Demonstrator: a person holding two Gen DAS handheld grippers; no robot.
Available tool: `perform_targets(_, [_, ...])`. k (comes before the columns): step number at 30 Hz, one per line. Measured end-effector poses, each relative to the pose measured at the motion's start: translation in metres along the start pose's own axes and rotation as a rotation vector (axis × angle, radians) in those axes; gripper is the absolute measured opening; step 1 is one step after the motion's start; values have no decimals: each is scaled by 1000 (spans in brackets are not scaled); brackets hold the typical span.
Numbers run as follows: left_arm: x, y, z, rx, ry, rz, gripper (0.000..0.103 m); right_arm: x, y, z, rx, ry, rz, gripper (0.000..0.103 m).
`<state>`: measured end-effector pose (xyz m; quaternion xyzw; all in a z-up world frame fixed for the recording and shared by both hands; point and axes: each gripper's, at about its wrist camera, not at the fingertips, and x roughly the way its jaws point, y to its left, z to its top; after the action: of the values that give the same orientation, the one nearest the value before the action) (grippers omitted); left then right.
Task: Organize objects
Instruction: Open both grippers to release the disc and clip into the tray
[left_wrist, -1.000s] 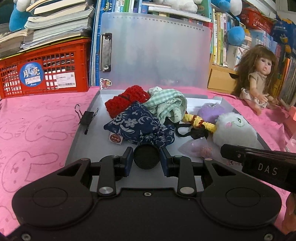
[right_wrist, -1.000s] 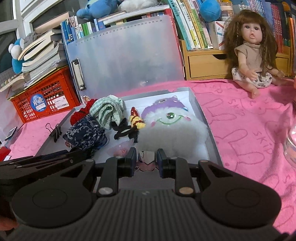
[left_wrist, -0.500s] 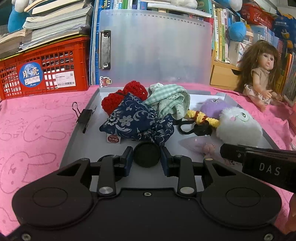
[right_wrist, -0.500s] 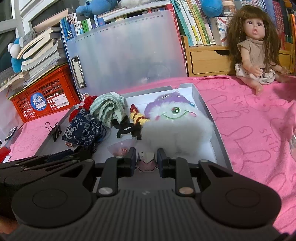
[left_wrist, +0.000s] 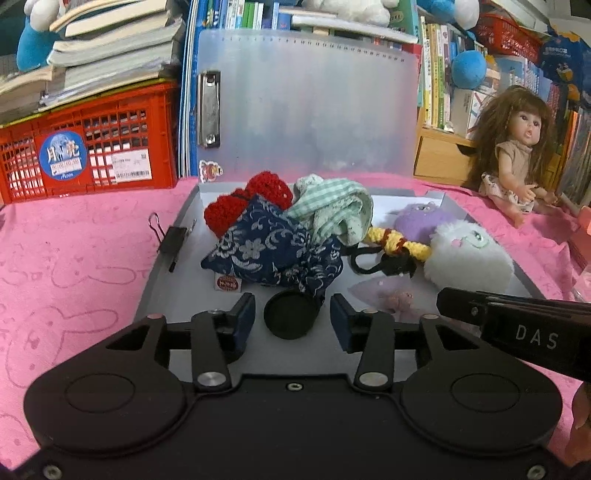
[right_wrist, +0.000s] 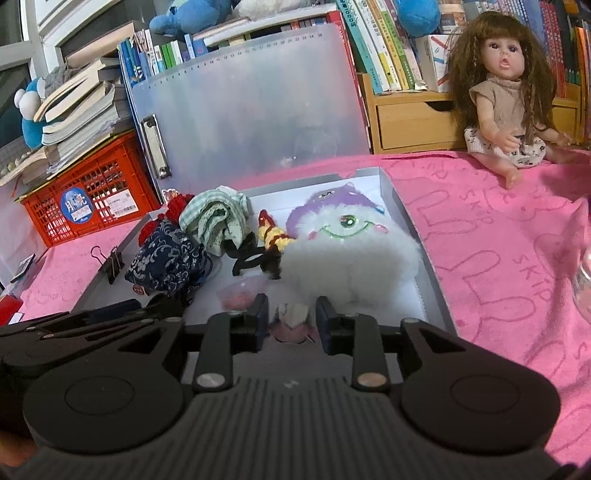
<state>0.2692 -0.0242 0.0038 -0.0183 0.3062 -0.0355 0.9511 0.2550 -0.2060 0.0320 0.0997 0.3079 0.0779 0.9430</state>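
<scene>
The left hand-held gripper (left_wrist: 291, 321) has its jaws opening, with a small black round container (left_wrist: 290, 314) standing between them on the floor of the grey tray (left_wrist: 177, 280); gaps show on both sides, so the pads do not press it. The right hand-held gripper (right_wrist: 290, 321) is likewise opening, with a small pink and white figure (right_wrist: 293, 325) between its fingers at the tray's near edge, also free of the pads.

Just behind the black container lies a navy floral pouch (left_wrist: 266, 251) with a small red round tag. Behind the pouch sit a red crocheted piece (left_wrist: 243, 203) and a green checked cloth (left_wrist: 332, 214). To the pouch's right come a yellow and red knitted charm (left_wrist: 399, 240) on a black loop, then a white fluffy one-eyed plush (right_wrist: 347, 254) with a purple top, filling the tray's right side. A small clear packet (right_wrist: 240, 291) with pink contents lies in front of the charm. A black binder clip (left_wrist: 171, 240) grips the tray's left rim.

The tray rests on a pink cloth (right_wrist: 498, 258) printed with rabbits and "SKIP". Behind the tray stands a frosted clipboard (left_wrist: 306, 107) with a ruler scale. Left of it is a red crate (left_wrist: 88, 144) with a blue round label, unreadable at this size, with books stacked on top. Right of the tray sits a long-haired doll (right_wrist: 506, 96) before a wooden drawer unit (right_wrist: 413, 118). The right tool's body reads "DAS" in the left view.
</scene>
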Motion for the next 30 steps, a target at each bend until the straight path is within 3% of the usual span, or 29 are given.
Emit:
perform_targets(6, [-16, 0, 2, 15, -16, -12, 53, -12, 0, 2, -1, -11, 17, 55])
perform_targets(13, [-33, 2, 4, 15, -36, -19, 73, -29, 1, 4, -13, -37, 29, 63])
perform_targets(30, [-80, 7, -17, 36, -35, -27, 83, -71, 5, -16, -92, -79, 12, 72])
